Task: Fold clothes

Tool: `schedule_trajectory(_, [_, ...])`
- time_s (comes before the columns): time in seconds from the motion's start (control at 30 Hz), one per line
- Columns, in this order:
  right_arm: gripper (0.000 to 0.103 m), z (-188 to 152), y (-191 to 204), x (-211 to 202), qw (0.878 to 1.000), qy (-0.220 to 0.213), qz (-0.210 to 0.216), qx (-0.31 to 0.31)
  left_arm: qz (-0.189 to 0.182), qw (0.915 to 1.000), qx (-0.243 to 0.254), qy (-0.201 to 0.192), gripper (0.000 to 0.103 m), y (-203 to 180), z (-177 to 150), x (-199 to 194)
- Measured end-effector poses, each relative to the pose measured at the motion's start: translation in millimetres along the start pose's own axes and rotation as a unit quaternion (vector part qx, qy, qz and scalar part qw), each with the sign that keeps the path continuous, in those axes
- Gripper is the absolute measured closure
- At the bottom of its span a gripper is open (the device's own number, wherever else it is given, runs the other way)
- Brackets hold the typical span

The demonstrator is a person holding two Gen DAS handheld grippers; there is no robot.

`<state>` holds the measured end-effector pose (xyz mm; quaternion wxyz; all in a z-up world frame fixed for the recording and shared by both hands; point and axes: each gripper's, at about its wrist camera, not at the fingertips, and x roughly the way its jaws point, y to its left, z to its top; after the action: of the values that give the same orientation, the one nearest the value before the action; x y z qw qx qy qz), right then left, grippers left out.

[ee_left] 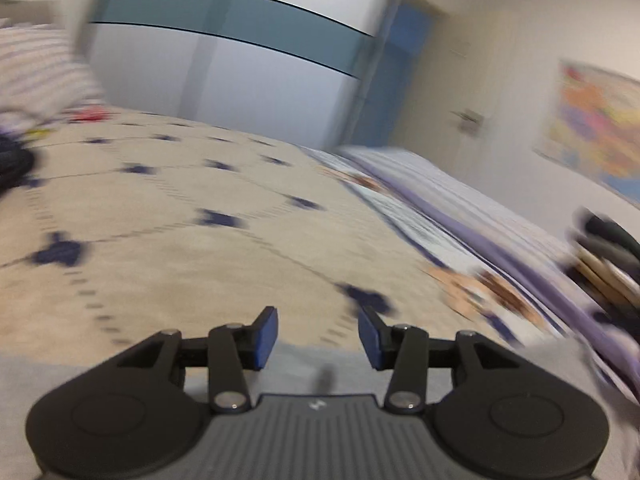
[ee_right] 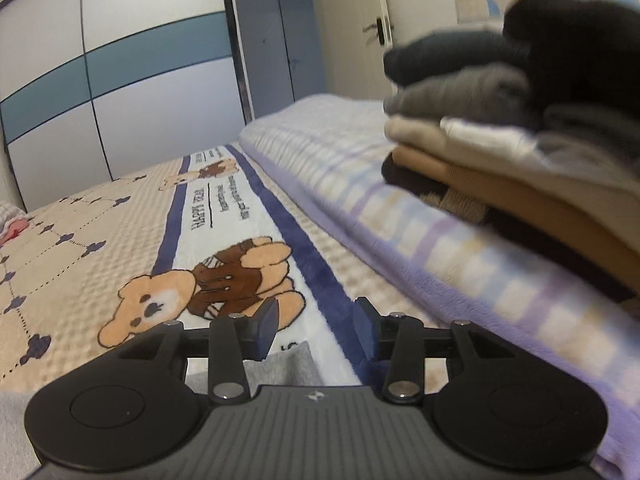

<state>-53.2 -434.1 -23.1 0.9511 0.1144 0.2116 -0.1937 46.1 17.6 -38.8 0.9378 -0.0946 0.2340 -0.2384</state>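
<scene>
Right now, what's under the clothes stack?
The stack sits on a purple checked blanket, at the edge of the bear bedspread. Whatever lies beneath the blanket is covered.

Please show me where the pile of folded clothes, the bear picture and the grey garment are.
pile of folded clothes (ee_right: 500, 128): right wrist view, on its beige layer.
bear picture (ee_right: 160, 300): right wrist view, on the face.
grey garment (ee_right: 288, 364): right wrist view, on its corner.

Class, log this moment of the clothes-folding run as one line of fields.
left gripper: open, empty | right gripper: open, empty | grey garment: lying under both | folded stack: on lilac blanket
</scene>
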Motion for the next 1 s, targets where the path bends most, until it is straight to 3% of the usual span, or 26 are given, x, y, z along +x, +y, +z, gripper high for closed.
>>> schedule_trajectory(0.13, [0.059, -14, 25, -6, 0.996, 0.038, 0.060, -0.049, -0.033, 0.9965, 0.058, 0.050, 0.057, -19, -12, 18])
schedule_trajectory(0.23, [0.059, -28, 45, -2, 0.990, 0.062, 0.087, -0.096, -0.020, 0.9960, 0.046, 0.073, 0.057, -12, -14, 29])
schedule_trajectory(0.37, [0.059, -44, 50, 15, 0.984, 0.094, 0.080, -0.128, 0.004, 0.9952, 0.053, 0.082, 0.060, 5, -14, 38])
schedule_trajectory(0.43, [0.060, -45, 45, 17, 0.983, 0.091, 0.079, -0.136, 0.000, 0.9962, 0.029, 0.083, 0.068, 16, -12, 40])
schedule_trajectory(0.57, [0.064, -38, 23, 15, 0.988, 0.083, 0.065, -0.115, 0.000, 0.9970, 0.006, 0.078, 0.074, 24, -12, 36])
schedule_trajectory(0.6, [0.062, -37, 16, 15, 0.990, 0.079, 0.045, -0.110, -0.002, 0.9971, 0.000, 0.076, 0.074, 26, -12, 35])
schedule_trajectory(0.67, [0.049, -36, -4, 15, 0.994, 0.073, 0.004, -0.085, -0.008, 0.9975, -0.008, 0.070, 0.074, 27, -11, 32])
schedule_trajectory(0.77, [0.049, -32, -28, 9, 0.997, 0.074, 0.012, -0.018, -0.018, 0.9981, -0.017, 0.056, 0.063, 28, -8, 22])
schedule_trajectory(0.9, [0.049, -28, -21, -10, 0.998, 0.052, 0.015, -0.027, -0.006, 0.9990, -0.007, 0.043, 0.048, 26, -5, -1])
schedule_trajectory(1.0, [0.049, -24, -2, -19, 0.998, 0.040, 0.035, -0.044, 0.024, 0.9989, -0.003, 0.040, 0.044, 33, -4, -21])
